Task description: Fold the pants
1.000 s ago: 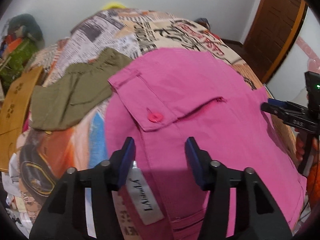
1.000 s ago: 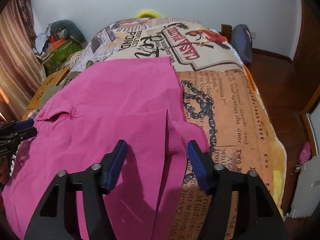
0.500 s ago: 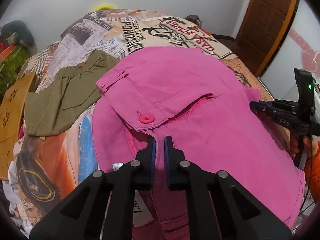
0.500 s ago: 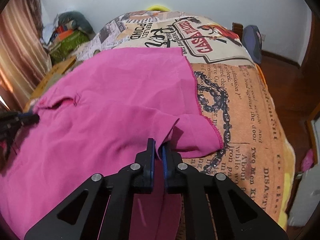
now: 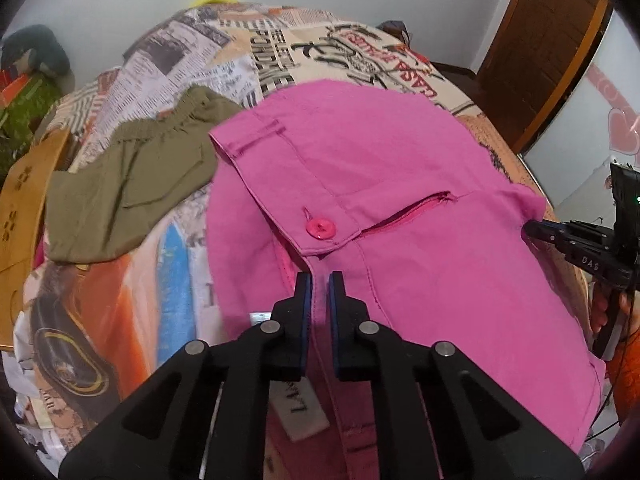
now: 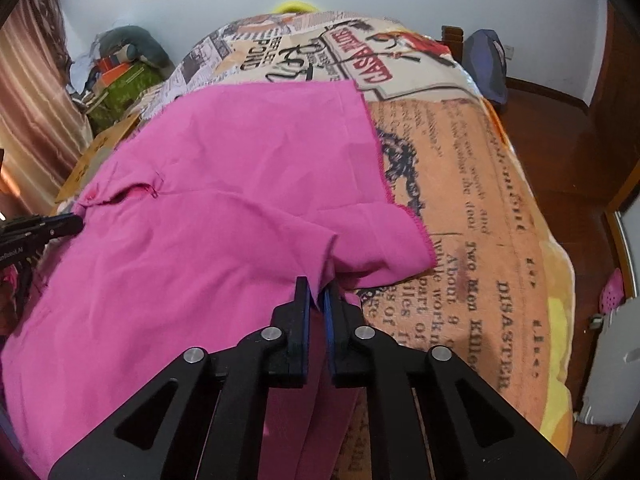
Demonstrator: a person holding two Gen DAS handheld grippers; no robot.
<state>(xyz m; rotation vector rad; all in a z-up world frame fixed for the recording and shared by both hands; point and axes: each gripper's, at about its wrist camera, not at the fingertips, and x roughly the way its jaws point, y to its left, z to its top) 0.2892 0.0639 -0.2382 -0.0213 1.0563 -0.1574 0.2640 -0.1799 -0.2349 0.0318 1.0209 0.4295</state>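
Pink pants lie spread on a bed with a printed cover. Their waistband with a pink button and open zip faces the left wrist view. My left gripper is shut on the near waist edge, just below the button. A white label shows under it. In the right wrist view the pants lie flat, and my right gripper is shut on the near leg's hem edge. Each gripper shows at the side of the other's view.
Olive green shorts lie on the bed left of the pants. A wooden board leans at the bed's left side. A door stands at the right. Clutter is piled by the curtain. The bed edge drops to a wooden floor.
Both grippers were open over the pants a second ago. They closed on the pink fabric, and both now hold it slightly raised.
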